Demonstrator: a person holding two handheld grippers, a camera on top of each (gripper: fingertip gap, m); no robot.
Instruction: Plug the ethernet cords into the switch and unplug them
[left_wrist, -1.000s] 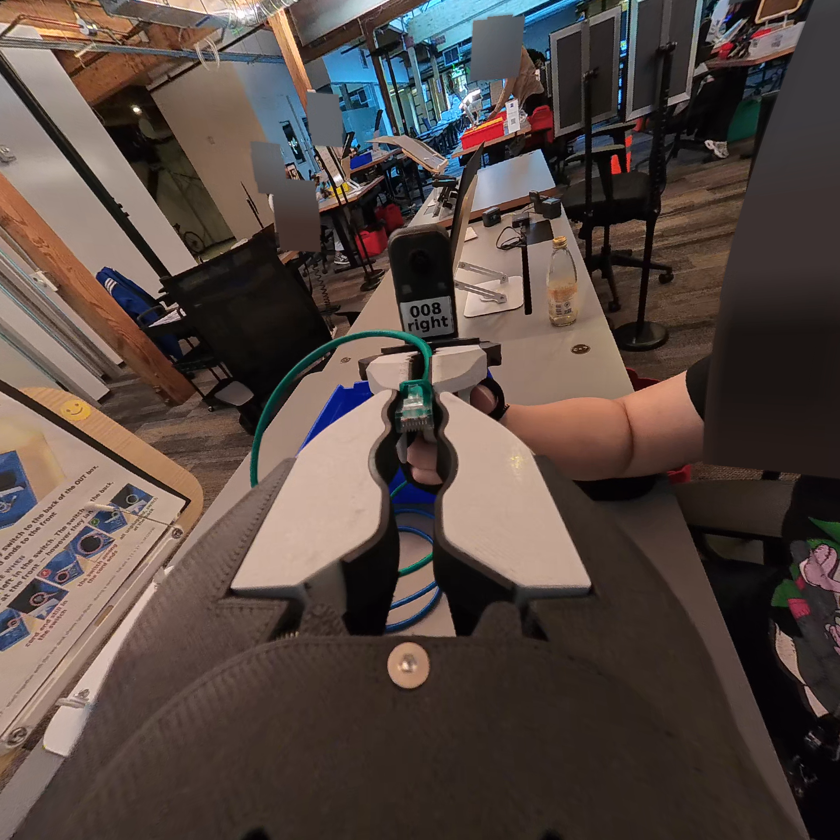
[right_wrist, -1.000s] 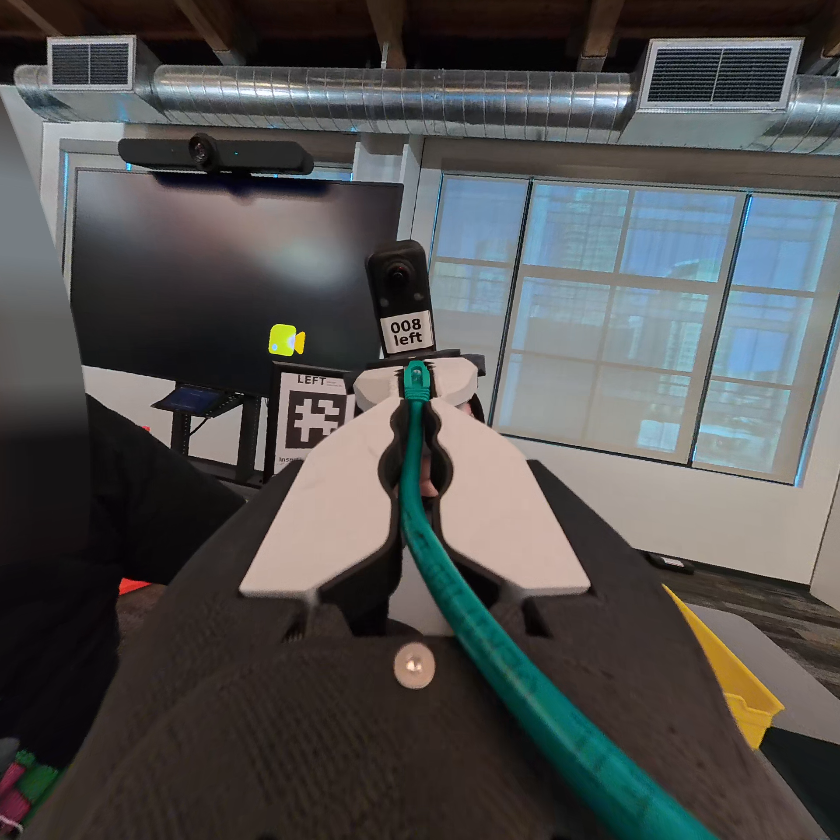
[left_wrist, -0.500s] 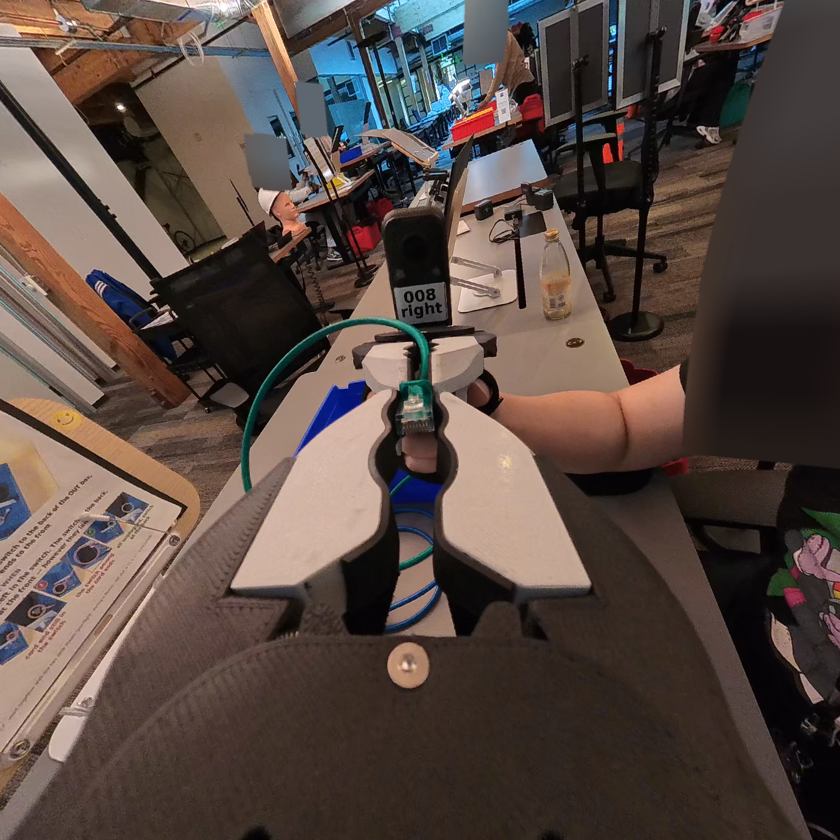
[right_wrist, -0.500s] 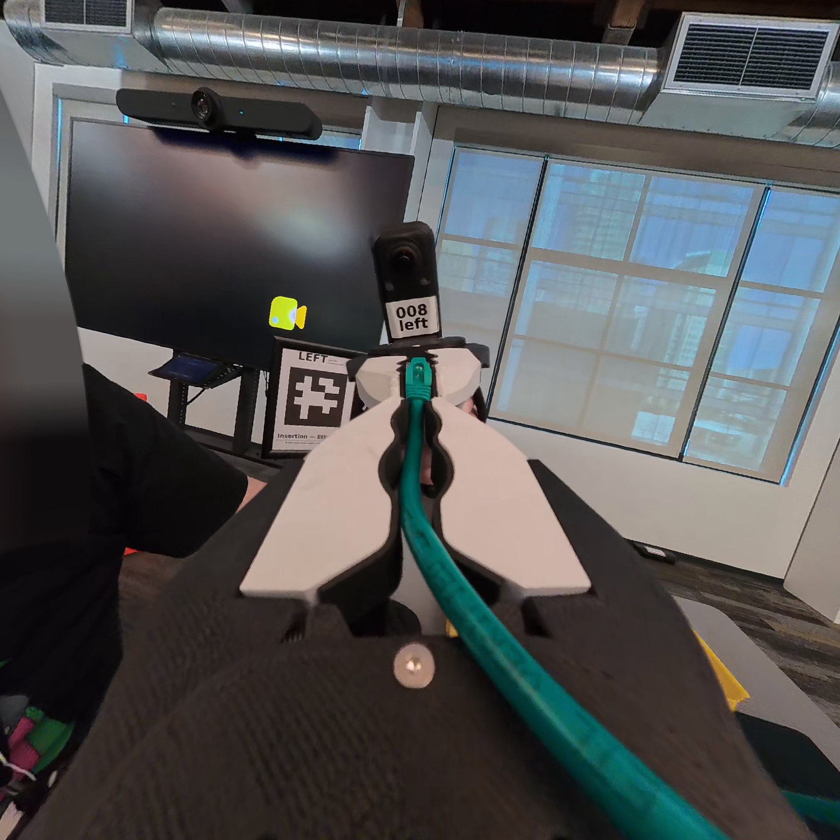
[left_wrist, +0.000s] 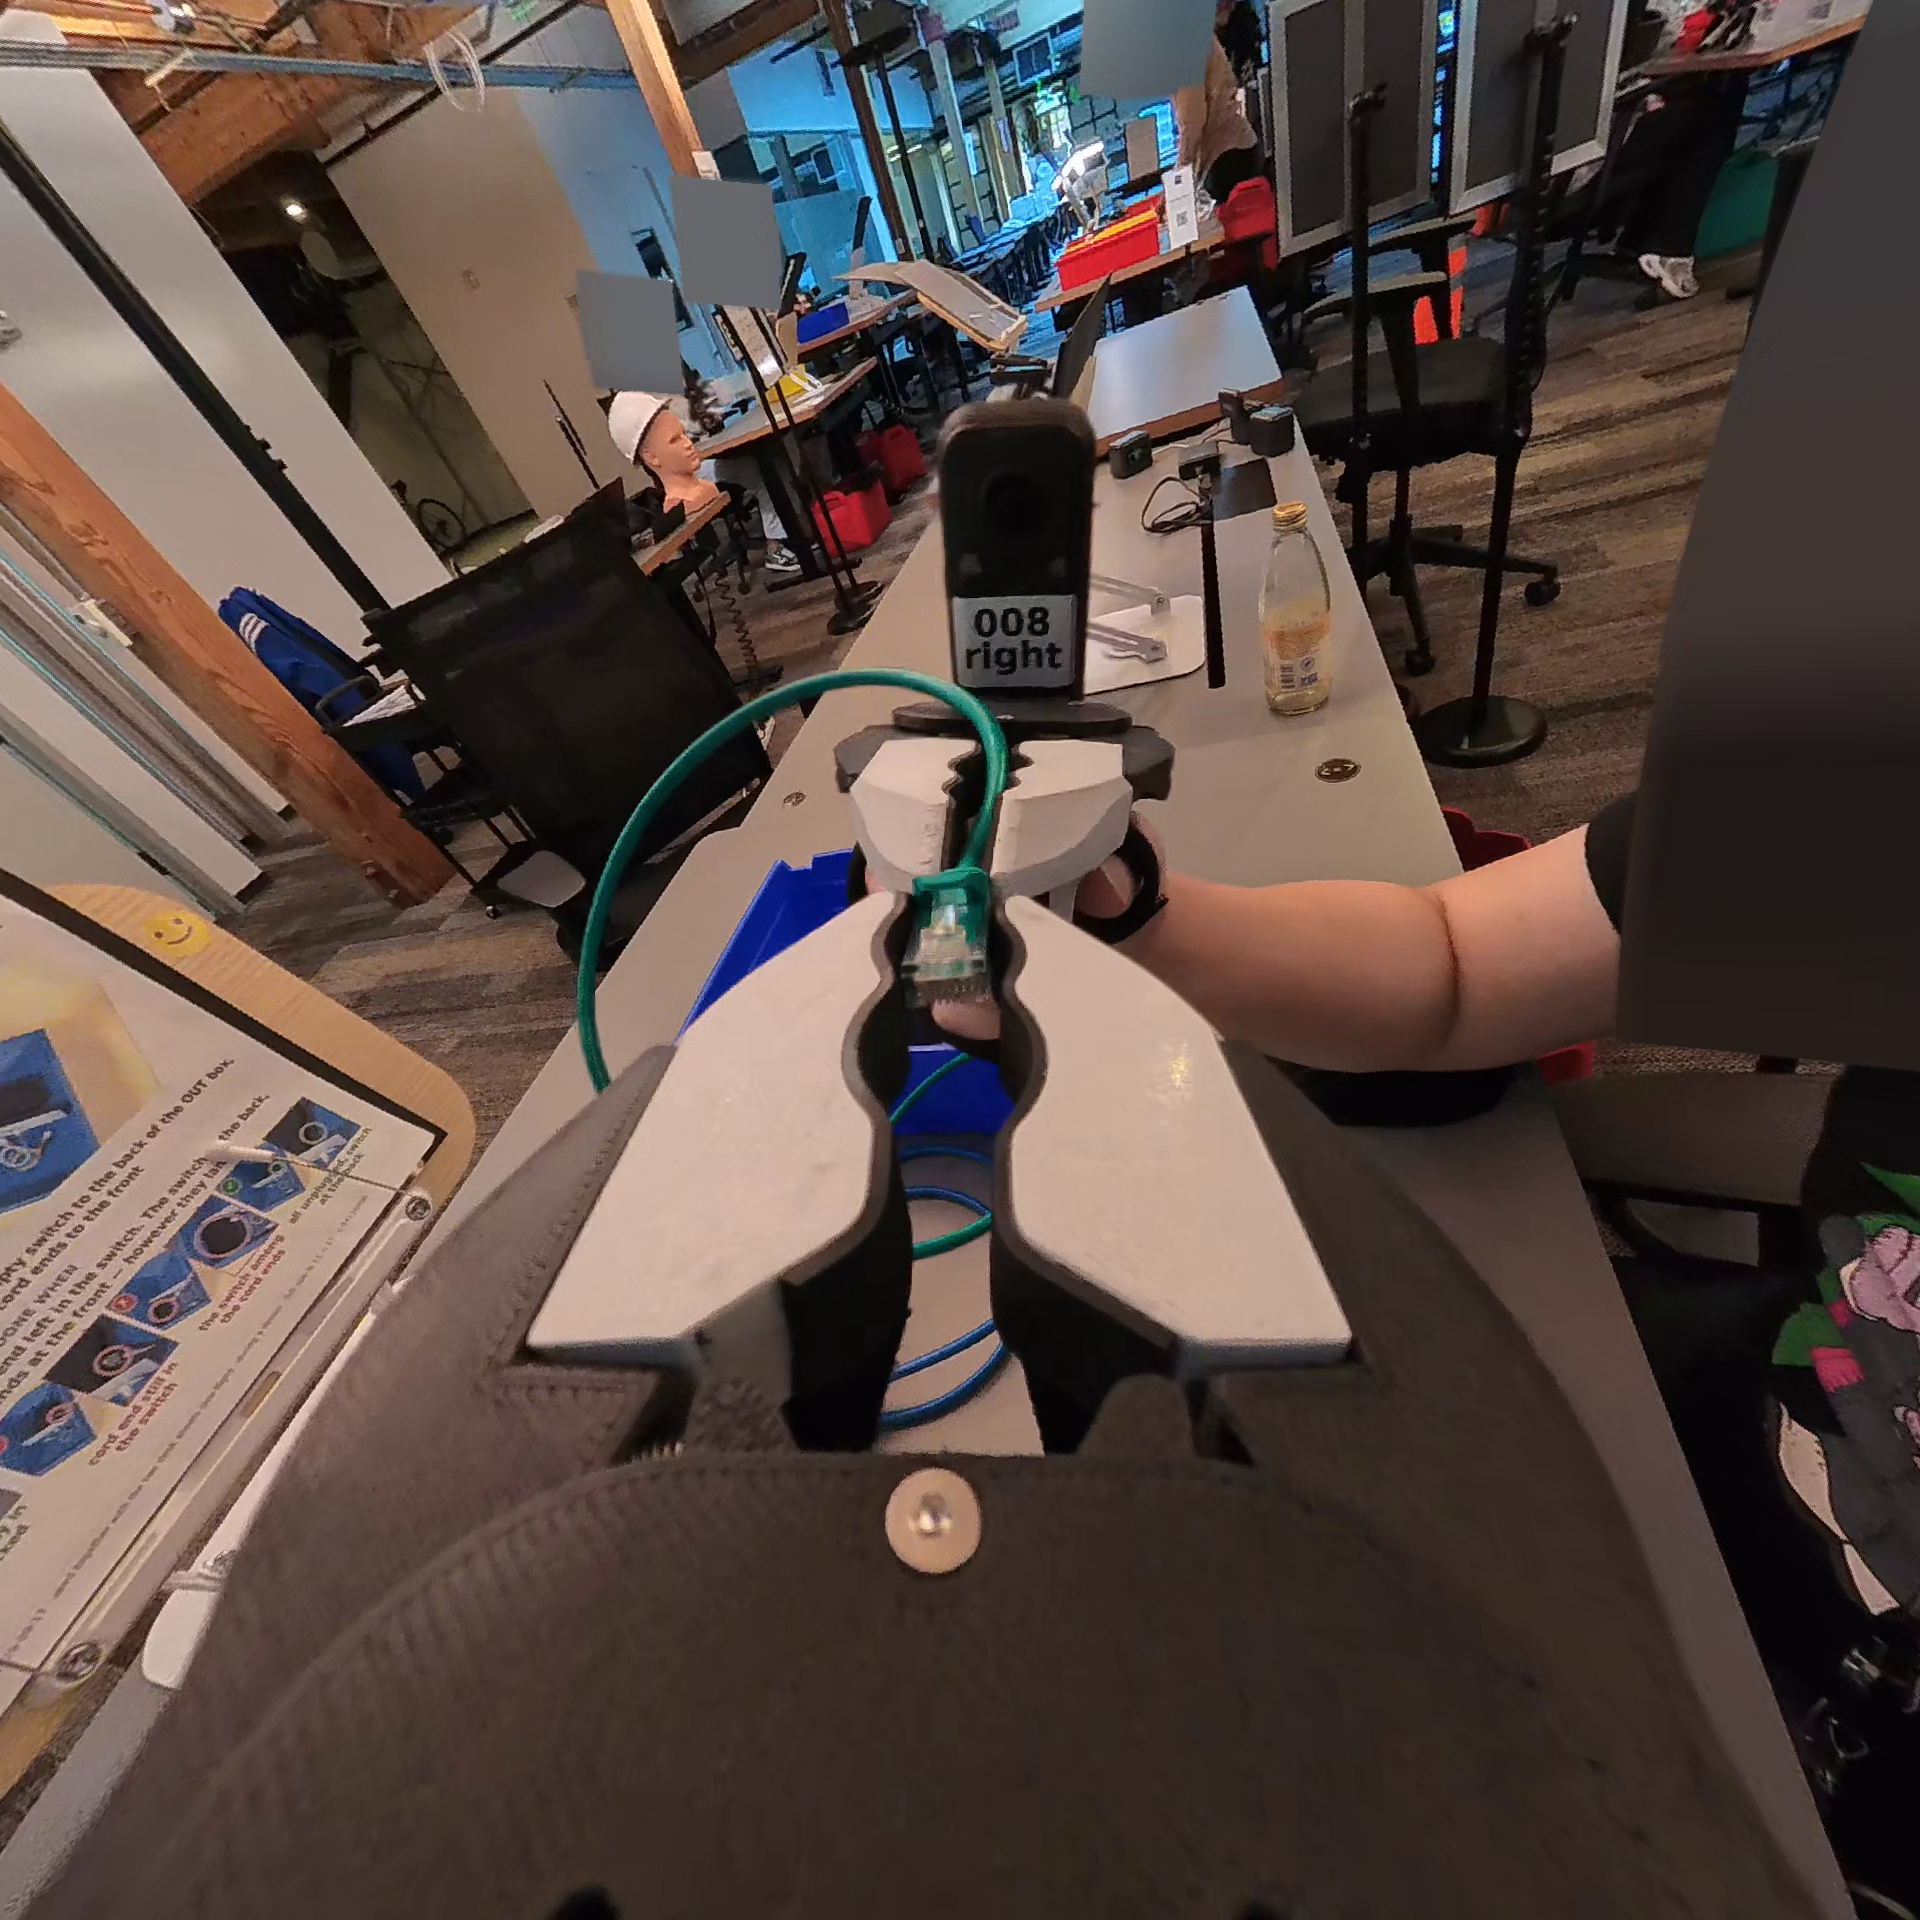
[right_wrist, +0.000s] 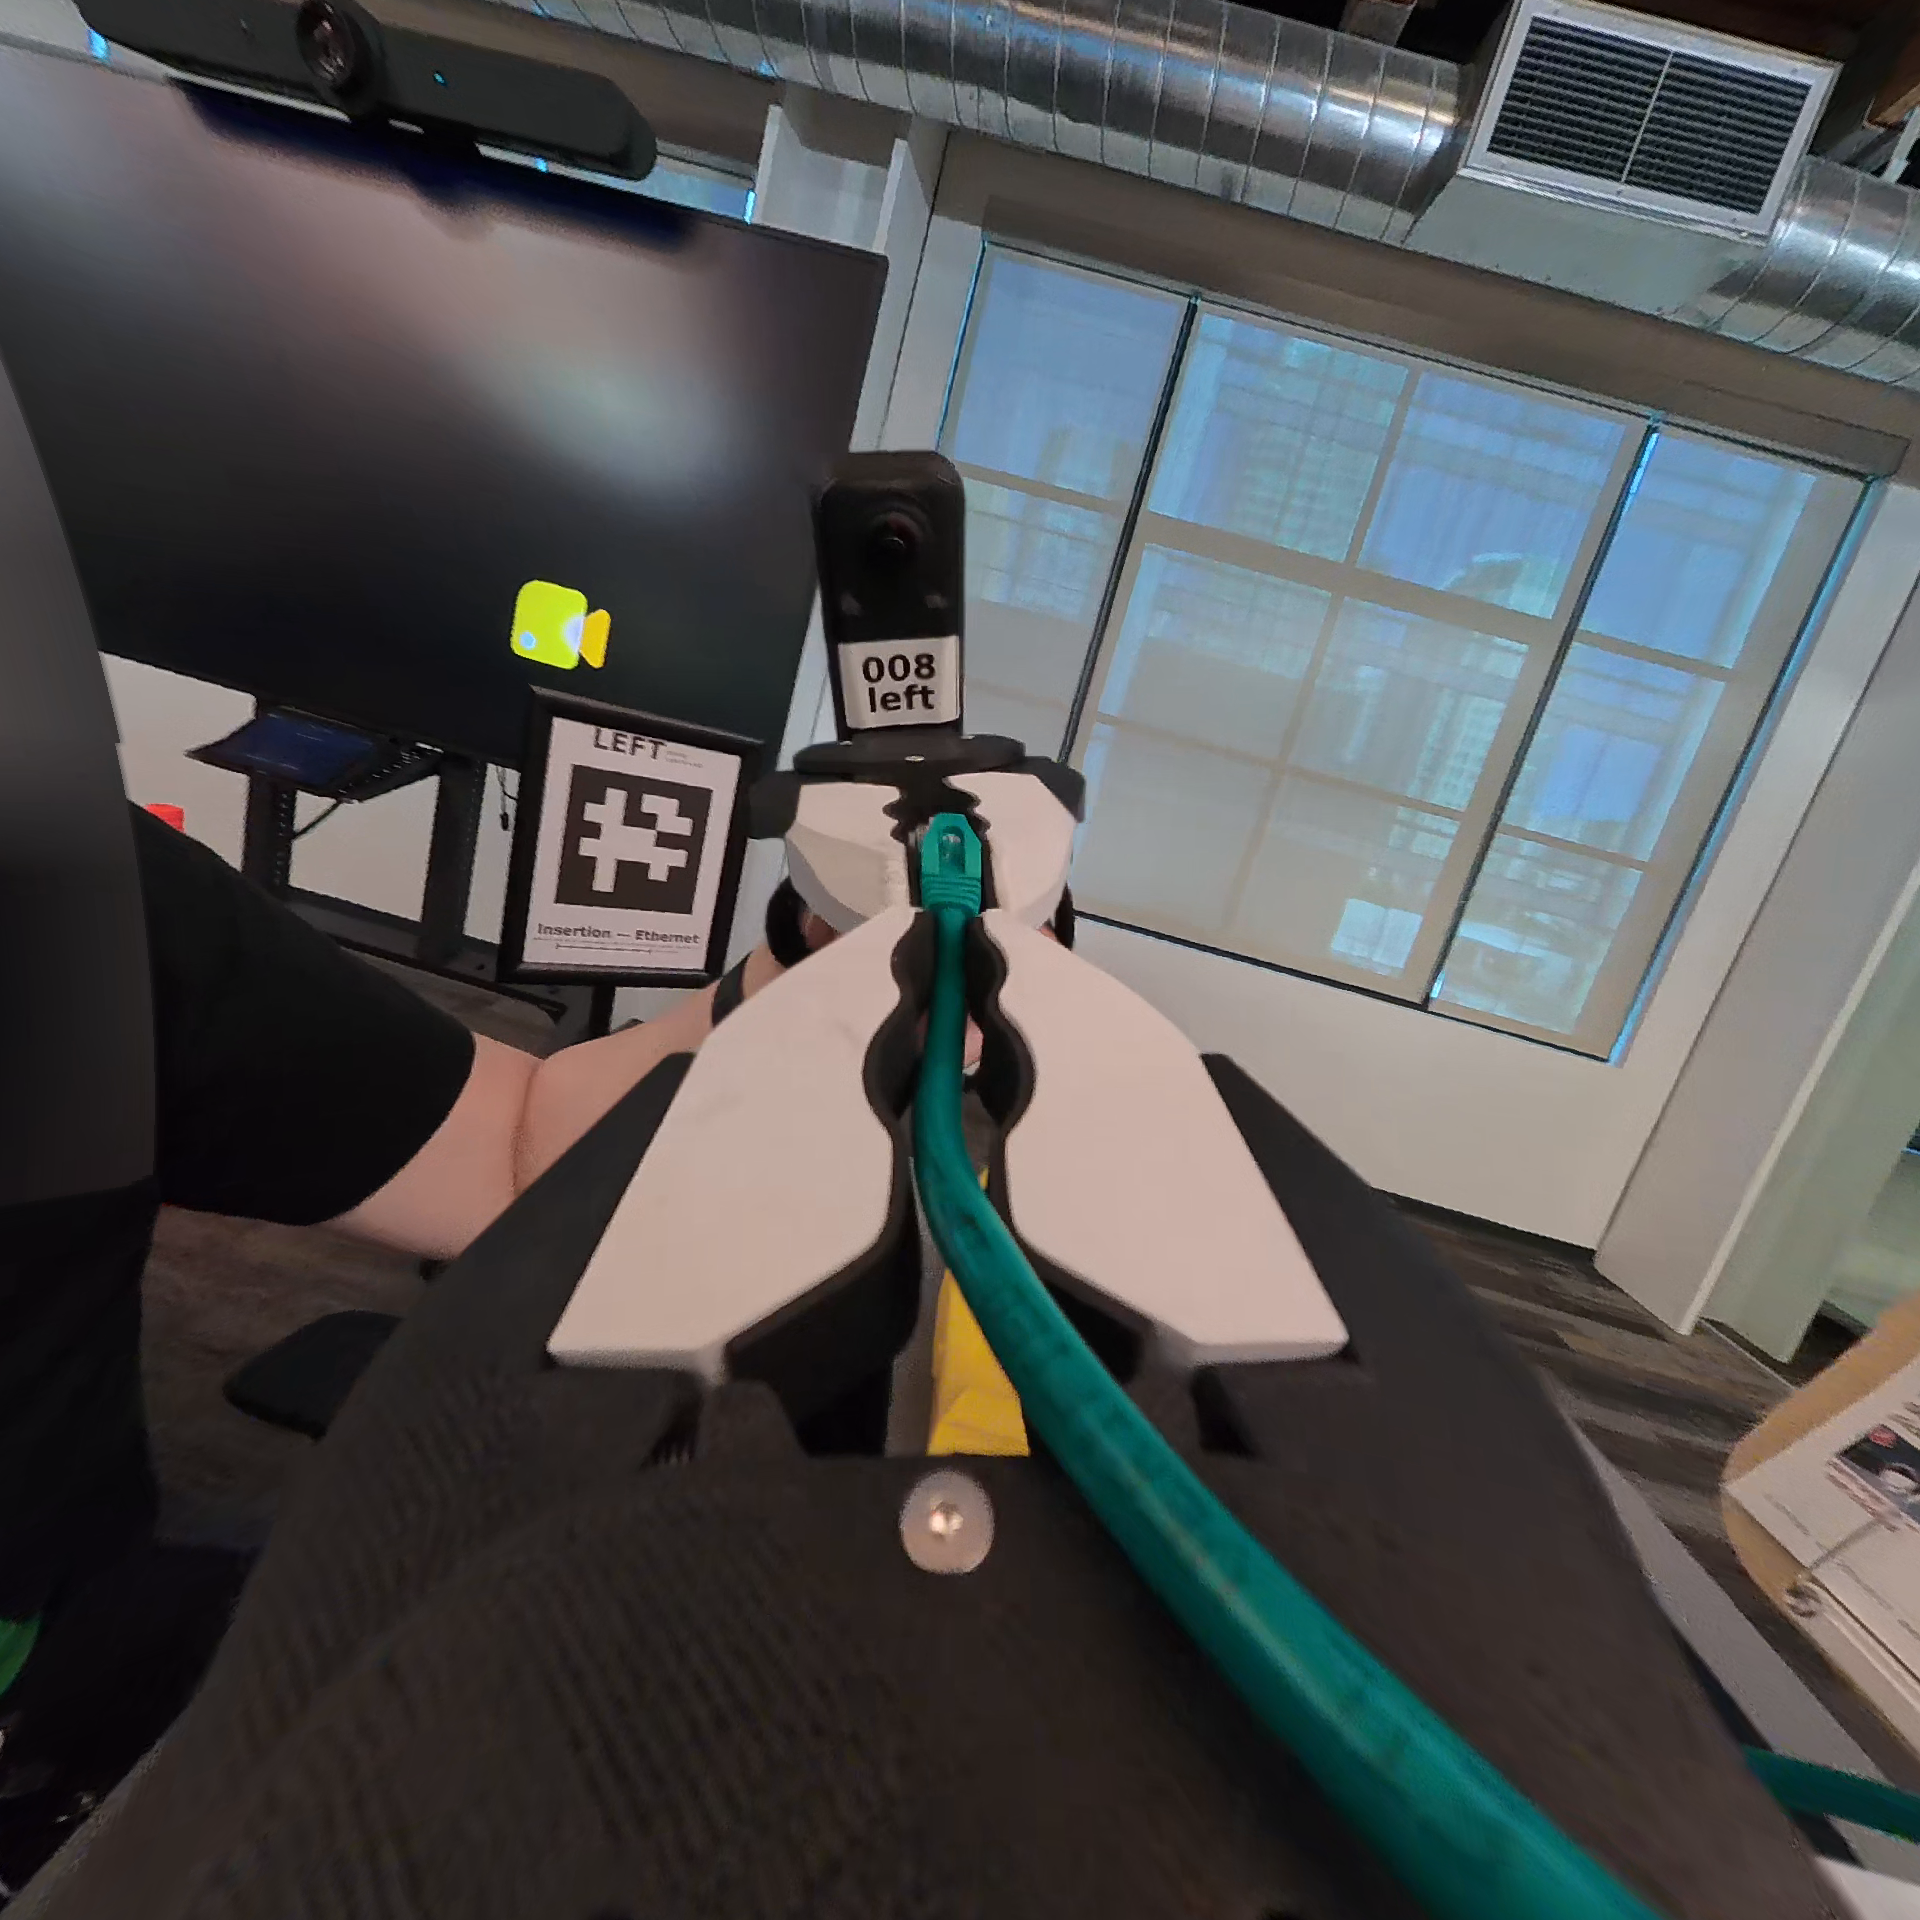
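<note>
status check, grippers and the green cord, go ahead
Left gripper shut on green ethernet cord's clear plug. Right gripper shut on the cord behind its boot. No switch in view.

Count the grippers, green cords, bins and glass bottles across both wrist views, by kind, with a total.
Grippers: 2, left gripper and right gripper
Green cord: 1
Bins: 2, blue bin and yellow bin
Glass bottle: 1
Total: 6

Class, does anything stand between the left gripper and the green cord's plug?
Nothing visible does. The plug sits between the fingertips of the left gripper, with the right gripper clamping the green cord just behind it. No switch is in view.
</note>
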